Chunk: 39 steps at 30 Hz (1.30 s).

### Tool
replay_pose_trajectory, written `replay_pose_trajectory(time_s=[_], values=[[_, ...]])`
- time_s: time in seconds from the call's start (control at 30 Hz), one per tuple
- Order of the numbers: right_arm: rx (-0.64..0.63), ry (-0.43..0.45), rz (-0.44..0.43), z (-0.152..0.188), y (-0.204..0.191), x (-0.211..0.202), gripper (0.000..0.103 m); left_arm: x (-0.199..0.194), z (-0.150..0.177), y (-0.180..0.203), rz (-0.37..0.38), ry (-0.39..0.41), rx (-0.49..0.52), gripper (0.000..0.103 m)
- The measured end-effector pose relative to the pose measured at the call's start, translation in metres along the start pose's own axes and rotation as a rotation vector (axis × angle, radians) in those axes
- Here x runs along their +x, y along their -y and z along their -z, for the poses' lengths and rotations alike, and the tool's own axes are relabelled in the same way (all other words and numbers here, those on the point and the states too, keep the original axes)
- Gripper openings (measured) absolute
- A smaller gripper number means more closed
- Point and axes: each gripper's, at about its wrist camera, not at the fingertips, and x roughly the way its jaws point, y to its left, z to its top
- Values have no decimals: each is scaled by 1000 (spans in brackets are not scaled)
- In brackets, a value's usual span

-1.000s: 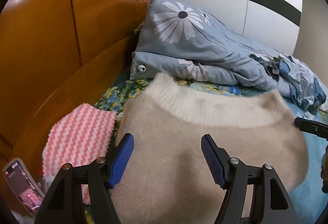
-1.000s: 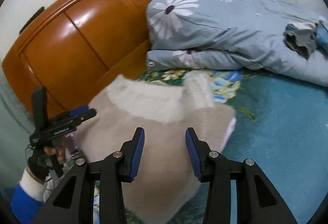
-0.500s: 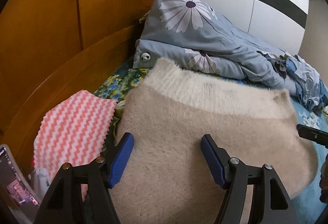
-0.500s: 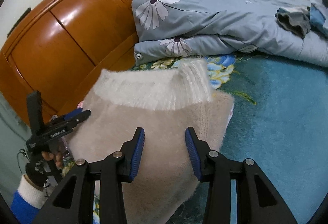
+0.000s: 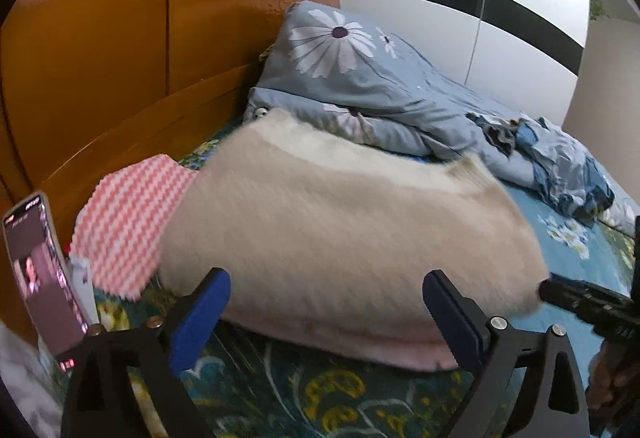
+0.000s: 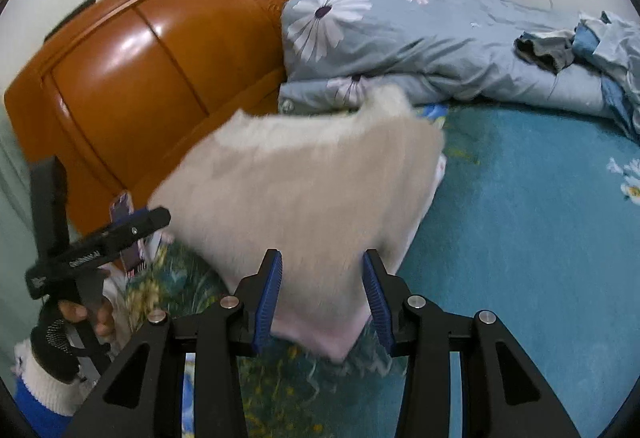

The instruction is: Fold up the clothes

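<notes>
The fold itself looked all but done: the fluffy cream knitted sweater (image 5: 344, 234) lay as a compact folded bundle on the bed, near the headboard end and toward its left side, and neither tool had hold of it. The left gripper (image 5: 326, 312) stood with its blue-padded jaws spread wide at the bundle's near edge, nothing between the pads. The right gripper (image 6: 322, 304) was likewise parted, its jaws straddling the near corner of the bundle without pinching it; whether the pads brushed the fabric could not be told through the blur.

The next move, as I judged it, called for either pressing the stack flat or closing on the near edge to carry it aside, and that grip would need both layers caught together.

The sweater showed a paler ribbed band along its far edge, toward the grey-blue daisy-print duvet (image 5: 372, 85), and a pale pink layer peeked out beneath its near edge. It rested on the teal floral bedsheet (image 6: 520, 238), just beside a pink-and-white zigzag cloth (image 5: 128, 222) that lay by the glossy orange wooden headboard (image 5: 120, 57). A lit smartphone (image 5: 44, 278) stood propped at the left edge.
</notes>
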Motion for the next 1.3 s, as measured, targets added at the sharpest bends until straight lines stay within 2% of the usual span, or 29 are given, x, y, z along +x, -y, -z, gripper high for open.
replay_pose_trajectory(time_s=[0.07, 0.23, 0.4, 0.5, 0.63, 0.77, 1.07, 1.3], values=[[-15, -4, 12, 10, -6, 0, 44, -2, 10, 4, -10, -6, 5, 103], [-61, 3, 69, 29, -18, 2, 44, -4, 34, 12, -33, -34, 24, 103], [-81, -11, 92, 44, -24, 10, 44, -5, 37, 18, -45, -23, 50, 103], [-82, -24, 96, 50, -27, 18, 44, -3, 42, 22, -80, -22, 73, 103], [-85, -33, 124, 56, -29, 23, 44, 4, 58, 20, -54, -43, 4, 103], [-99, -37, 157, 60, -31, 28, 45, 15, 74, 17, -105, -46, -10, 103], [-96, -37, 191, 68, -30, 37, 61, 18, 87, 6, -149, 44, -80, 103], [-90, -35, 202, 70, -28, 38, 74, 20, 87, 11, -165, 47, -59, 103]])
